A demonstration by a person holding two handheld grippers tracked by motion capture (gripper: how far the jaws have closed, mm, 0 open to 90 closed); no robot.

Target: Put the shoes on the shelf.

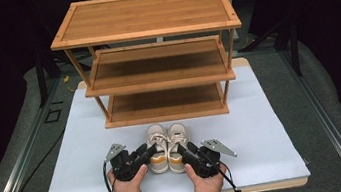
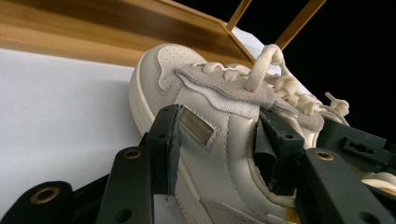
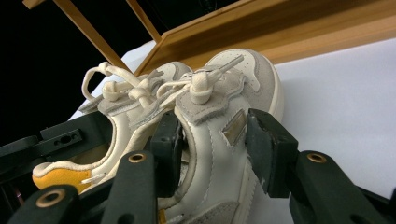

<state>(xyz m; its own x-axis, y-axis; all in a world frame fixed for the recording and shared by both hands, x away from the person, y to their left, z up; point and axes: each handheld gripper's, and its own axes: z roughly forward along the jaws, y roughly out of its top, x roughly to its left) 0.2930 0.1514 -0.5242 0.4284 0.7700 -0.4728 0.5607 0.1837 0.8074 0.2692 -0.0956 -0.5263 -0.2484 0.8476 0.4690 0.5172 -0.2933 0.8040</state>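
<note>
Meanwhile, L gripper pinches the left shoe by its side wall, one jaw outside, one inside the collar; R gripper clamps the right shoe the same way. Both are cream w/ grey suede, chunky laces, yellow heels. Pair sits side by side on the white table, just in front of the wooden rack.
</note>
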